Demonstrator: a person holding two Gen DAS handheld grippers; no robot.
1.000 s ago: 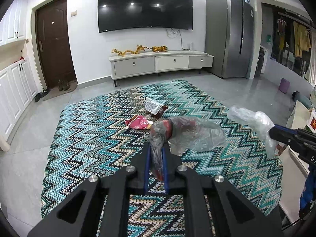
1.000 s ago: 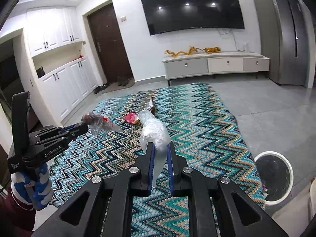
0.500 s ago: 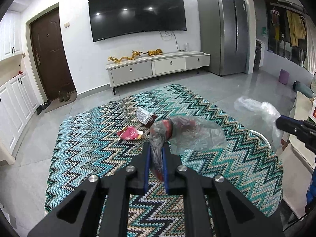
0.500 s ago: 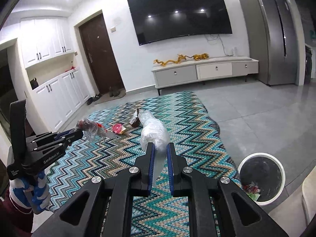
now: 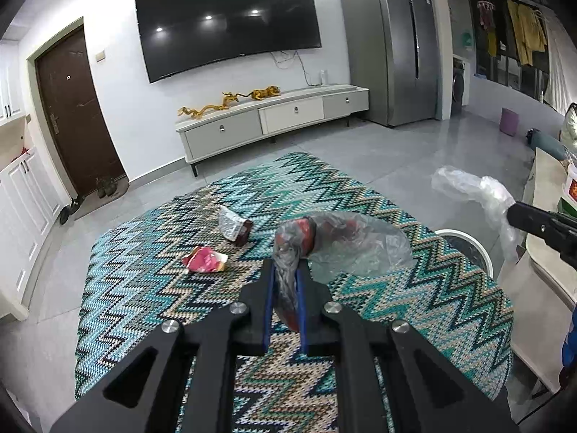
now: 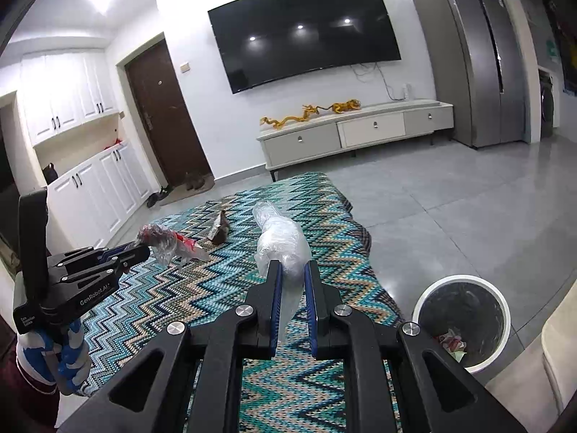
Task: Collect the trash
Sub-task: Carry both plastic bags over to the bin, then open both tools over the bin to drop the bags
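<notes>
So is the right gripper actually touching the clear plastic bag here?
Touching. The right wrist view shows the clear plastic bag pinched between the right gripper fingers, both blue pads pressing its sides.

Two wrist fisheyes, angled down along their fingers, side by side, sharing zigzag rug (image 5: 151, 274), TV wall (image 6: 202, 108)

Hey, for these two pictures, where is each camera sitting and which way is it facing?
Left wrist: on the left gripper, looking down over the zigzag rug toward the wall-mounted television; its fingers pinch a clear bag with red scraps; the right gripper shows at right.
Right wrist: on the right gripper, same heading; it pinches a crumpled clear plastic bag; a gloved hand shows at left.
Shared: rug, television, white round bin.
</notes>
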